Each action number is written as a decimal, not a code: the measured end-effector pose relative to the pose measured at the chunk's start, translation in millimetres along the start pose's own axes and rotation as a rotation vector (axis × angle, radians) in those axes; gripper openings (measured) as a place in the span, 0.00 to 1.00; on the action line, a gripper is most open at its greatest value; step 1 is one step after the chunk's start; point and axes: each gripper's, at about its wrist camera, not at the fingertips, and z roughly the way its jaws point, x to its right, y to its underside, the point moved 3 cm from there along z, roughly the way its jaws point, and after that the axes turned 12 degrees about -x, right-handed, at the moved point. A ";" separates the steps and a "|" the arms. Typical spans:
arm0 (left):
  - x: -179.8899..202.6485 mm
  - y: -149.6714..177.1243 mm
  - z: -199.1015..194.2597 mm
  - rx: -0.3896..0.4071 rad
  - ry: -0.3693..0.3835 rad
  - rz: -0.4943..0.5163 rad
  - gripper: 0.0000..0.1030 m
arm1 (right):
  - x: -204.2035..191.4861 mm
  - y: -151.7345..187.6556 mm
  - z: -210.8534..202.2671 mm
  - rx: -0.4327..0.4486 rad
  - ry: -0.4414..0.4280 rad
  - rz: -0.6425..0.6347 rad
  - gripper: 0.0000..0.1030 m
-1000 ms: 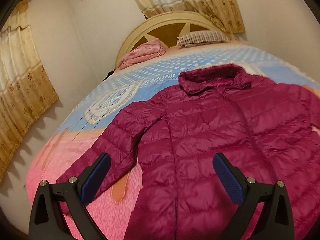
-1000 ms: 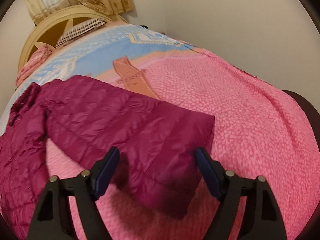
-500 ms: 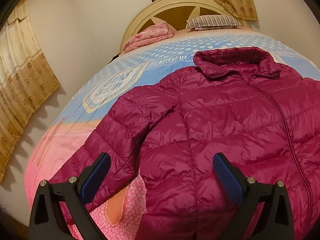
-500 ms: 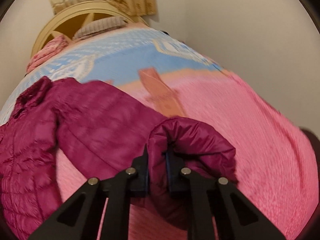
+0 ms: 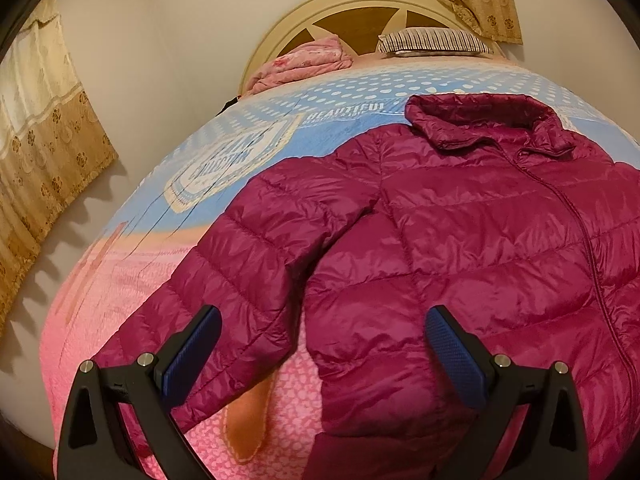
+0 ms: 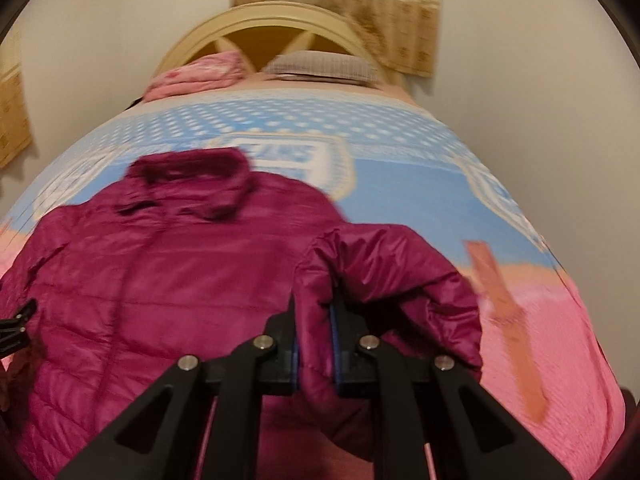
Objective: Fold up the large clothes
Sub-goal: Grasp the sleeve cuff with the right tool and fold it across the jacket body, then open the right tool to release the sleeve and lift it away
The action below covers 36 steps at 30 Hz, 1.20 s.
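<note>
A magenta quilted puffer jacket (image 5: 460, 232) lies front up on the bed, collar toward the headboard; it also shows in the right wrist view (image 6: 160, 272). Its left sleeve (image 5: 224, 288) lies flat beside the body. My left gripper (image 5: 320, 352) is open and empty, hovering over the sleeve cuff and the jacket's lower edge. My right gripper (image 6: 314, 344) is shut on the jacket's right sleeve (image 6: 384, 272), which is lifted and bunched over the jaws above the jacket body. The left gripper's edge shows at the far left of the right wrist view.
The bed has a pink and blue printed cover (image 5: 120, 300). A folded pink blanket (image 5: 304, 60) and a striped pillow (image 5: 432, 40) lie by the cream headboard (image 5: 360, 8). Curtains (image 5: 40, 140) hang on the left wall. A wall runs along the bed's right side (image 6: 540, 80).
My right gripper shut on the right sleeve, lifted it and carried it left over the jacket body. My left gripper moved closer to the jacket's left sleeve, staying open.
</note>
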 end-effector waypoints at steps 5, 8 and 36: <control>-9.3 1.5 1.9 -0.005 0.008 -0.005 0.99 | -63.2 -6.0 9.5 0.000 -0.052 -0.103 0.13; -16.5 2.1 2.6 -0.004 0.010 -0.015 0.99 | -95.0 -3.8 12.6 -0.005 -0.080 -0.141 0.13; -65.7 -4.7 -4.8 -0.034 -0.144 -0.187 0.99 | -190.3 40.4 -7.7 0.022 -0.194 -0.343 0.67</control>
